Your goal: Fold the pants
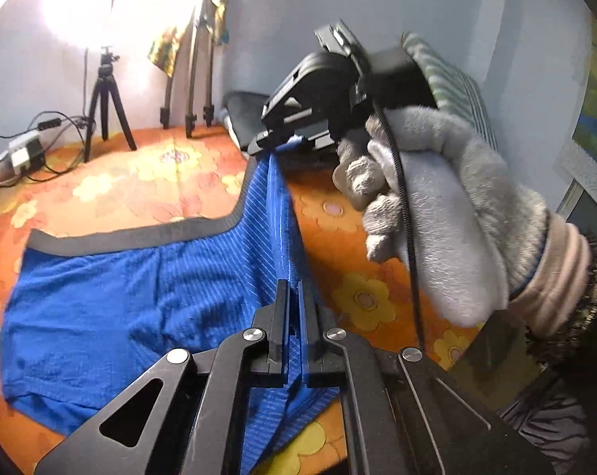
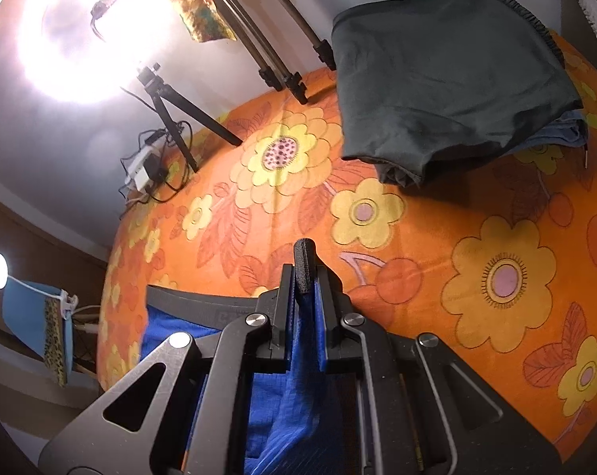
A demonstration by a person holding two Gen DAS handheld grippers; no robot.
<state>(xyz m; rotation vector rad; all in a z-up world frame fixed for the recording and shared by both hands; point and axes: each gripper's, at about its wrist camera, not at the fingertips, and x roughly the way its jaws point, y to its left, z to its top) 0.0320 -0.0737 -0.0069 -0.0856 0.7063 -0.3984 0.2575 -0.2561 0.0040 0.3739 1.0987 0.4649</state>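
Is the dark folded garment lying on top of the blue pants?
No, the dark garment lies apart on the floral sheet, away from the blue pants.

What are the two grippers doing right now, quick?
Left gripper: shut on the blue shorts.
Right gripper: shut on the shorts' grey waistband.

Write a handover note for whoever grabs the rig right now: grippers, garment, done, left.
Left gripper: shut on the blue shorts, pinching the lower side edge.
Right gripper: shut on the grey waistband corner of the same edge.
That edge is lifted; the rest lies flat on the orange floral cover.
Done: grasp only, no fold laid yet.
Left: carry the edge across, lay it down, finish folding. Dark folded garment sits at the back.
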